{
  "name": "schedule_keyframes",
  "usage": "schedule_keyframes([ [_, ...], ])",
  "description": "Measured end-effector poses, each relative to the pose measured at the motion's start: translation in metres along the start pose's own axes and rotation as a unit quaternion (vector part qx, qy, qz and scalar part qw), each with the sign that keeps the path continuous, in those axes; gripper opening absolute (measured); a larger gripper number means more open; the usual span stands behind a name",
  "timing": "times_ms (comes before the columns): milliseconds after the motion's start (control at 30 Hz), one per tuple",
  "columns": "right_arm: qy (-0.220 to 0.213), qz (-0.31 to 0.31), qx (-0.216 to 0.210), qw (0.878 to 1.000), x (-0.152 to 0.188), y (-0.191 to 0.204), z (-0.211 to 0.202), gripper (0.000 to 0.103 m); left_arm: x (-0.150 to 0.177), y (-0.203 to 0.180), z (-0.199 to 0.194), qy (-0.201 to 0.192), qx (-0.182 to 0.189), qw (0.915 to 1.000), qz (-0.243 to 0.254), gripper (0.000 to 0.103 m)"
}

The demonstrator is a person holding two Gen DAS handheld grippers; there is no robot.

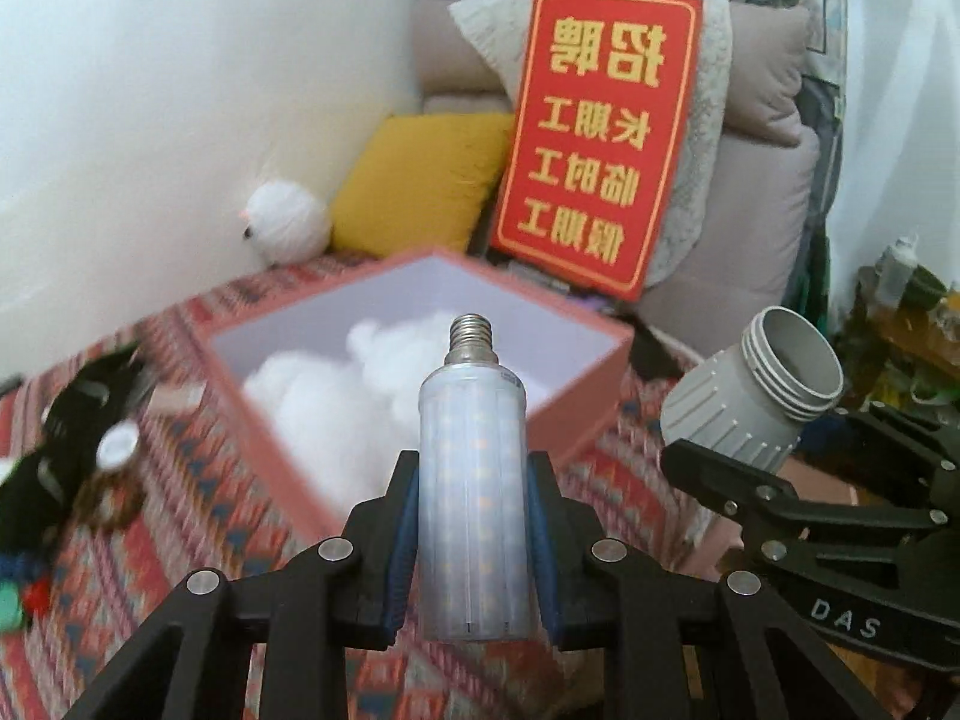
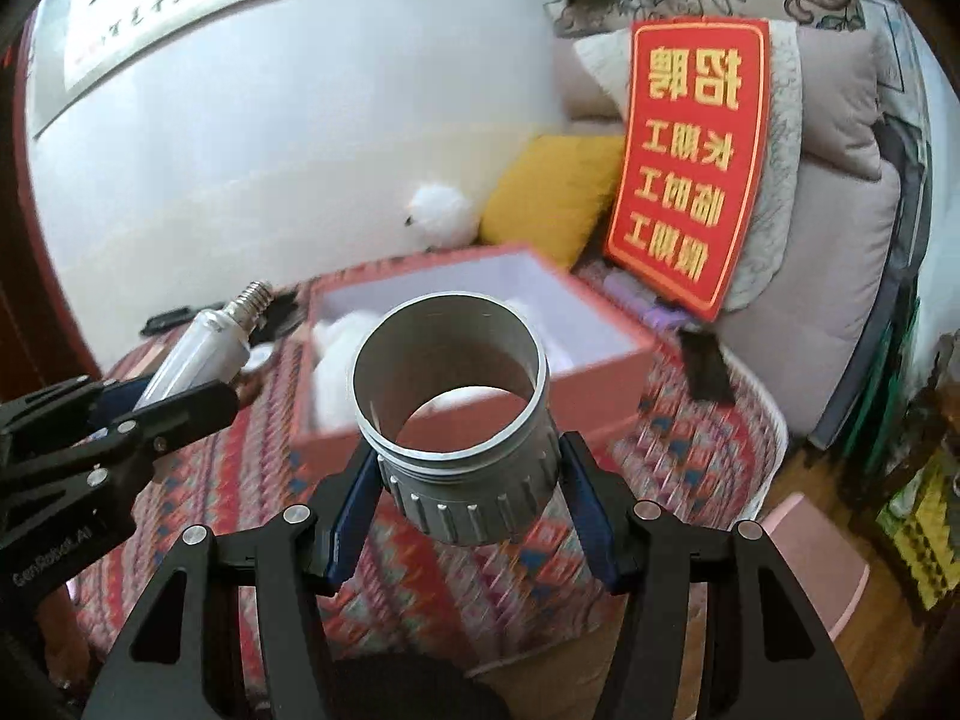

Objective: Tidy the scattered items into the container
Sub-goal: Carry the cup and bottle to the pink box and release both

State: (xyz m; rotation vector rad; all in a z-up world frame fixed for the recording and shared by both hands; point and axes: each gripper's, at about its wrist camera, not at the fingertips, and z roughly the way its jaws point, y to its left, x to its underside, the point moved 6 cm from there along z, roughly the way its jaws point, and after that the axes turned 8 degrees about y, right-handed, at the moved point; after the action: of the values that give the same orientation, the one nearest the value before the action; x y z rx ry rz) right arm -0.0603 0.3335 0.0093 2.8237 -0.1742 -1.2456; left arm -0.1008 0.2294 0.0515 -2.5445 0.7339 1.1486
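My left gripper (image 1: 474, 463) is shut on a white LED corn bulb (image 1: 473, 480), held upright with its screw base pointing away. Just beyond it a pink open box (image 1: 576, 420) sits on the patterned cloth, with white stuffing (image 1: 324, 402) inside. My right gripper (image 2: 468, 456) is shut on a grey threaded pipe fitting (image 2: 474, 498), its open mouth facing the camera, a little in front of the pink box (image 2: 606, 384). In the right wrist view the bulb (image 2: 198, 360) shows at the left; in the left wrist view the fitting (image 1: 750, 396) shows at the right.
A red sign with yellow characters (image 1: 600, 138) leans on grey-pink bedding behind the box. A yellow cushion (image 1: 420, 180) and a white fluffy ball (image 1: 288, 222) lie by the wall. Black clutter (image 1: 72, 420) lies on the cloth at the left. A pink stool (image 2: 816, 564) stands low on the right.
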Motion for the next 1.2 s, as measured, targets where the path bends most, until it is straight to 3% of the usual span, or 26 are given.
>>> schedule_keyframes([
  [233, -0.019, -0.003, 0.010, 1.000, -0.077, -0.015, 0.048, 0.061, -0.092, 0.020, 0.064, -0.010, -0.005, 0.9999, 0.008, 0.027],
  [433, 0.007, 0.004, 0.034, 0.999, -0.120, -0.042, 0.125, 0.063, -0.145, 0.044, 0.140, 0.010, 0.003, 0.9999, 0.004, 0.030],
  [467, 0.016, 0.007, 0.041, 0.999, -0.123, -0.047, 0.138, 0.066, -0.151, 0.048, 0.152, 0.016, 0.007, 0.9998, 0.003, 0.043],
  [500, 0.021, 0.011, 0.049, 0.999, -0.125, -0.052, 0.148, 0.079, -0.154, 0.052, 0.159, 0.015, 0.001, 0.9999, 0.001, 0.069],
  [533, 0.023, 0.016, 0.057, 0.998, -0.127, -0.056, 0.155, 0.084, -0.156, 0.056, 0.165, 0.014, -0.004, 0.9999, -0.001, 0.079],
  [567, 0.018, 0.021, 0.065, 0.998, -0.129, -0.059, 0.158, 0.089, -0.158, 0.059, 0.170, 0.013, -0.009, 0.9999, -0.002, 0.086],
  [633, 0.010, 0.026, 0.073, 0.997, -0.132, -0.061, 0.160, 0.089, -0.160, 0.067, 0.166, 0.004, -0.015, 0.9999, -0.001, 0.086],
  [900, -0.005, 0.020, 0.070, 0.997, -0.116, -0.040, 0.134, 0.090, -0.136, 0.109, 0.118, -0.011, -0.035, 0.9986, -0.039, 0.088],
  [1100, -0.031, -0.012, 0.042, 0.999, -0.090, 0.023, 0.080, 0.093, -0.072, 0.143, 0.059, -0.011, -0.062, 0.9942, -0.087, 0.091],
  [1200, -0.032, -0.033, 0.017, 0.999, -0.072, 0.061, 0.063, 0.094, -0.023, 0.162, 0.030, 0.001, -0.081, 0.9904, -0.112, 0.091],
])
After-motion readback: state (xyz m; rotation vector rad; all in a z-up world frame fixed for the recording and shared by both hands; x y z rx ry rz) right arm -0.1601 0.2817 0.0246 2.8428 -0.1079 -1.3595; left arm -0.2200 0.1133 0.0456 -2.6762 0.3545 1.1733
